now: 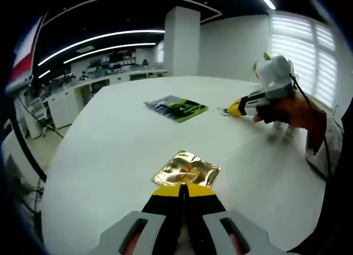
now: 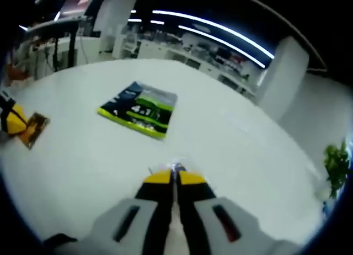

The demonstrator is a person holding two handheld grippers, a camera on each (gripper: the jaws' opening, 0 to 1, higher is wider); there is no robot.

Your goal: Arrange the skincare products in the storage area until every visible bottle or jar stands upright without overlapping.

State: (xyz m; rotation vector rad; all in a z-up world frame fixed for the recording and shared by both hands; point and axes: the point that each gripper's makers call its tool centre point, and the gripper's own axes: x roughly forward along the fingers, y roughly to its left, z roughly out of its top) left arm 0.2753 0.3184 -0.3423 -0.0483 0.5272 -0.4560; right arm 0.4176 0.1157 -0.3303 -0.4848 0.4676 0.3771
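On the white desk [image 1: 110,155] the left gripper [image 1: 182,190] has its jaws pressed together on the near edge of a gold foil sachet [image 1: 186,169] lying flat. Farther off, at the middle of the desk, a green-and-black packet [image 1: 177,107] lies flat (well apart from the sachet). To the right, the right gripper [image 1: 227,110] is clamped on a small clear sachet [image 2: 176,167], barely visible at its tips.

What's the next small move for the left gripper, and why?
Probably lift the gold sachet a little off the table: the left gripper looks shut on its near edge while it lies flat, apart from the green packet.
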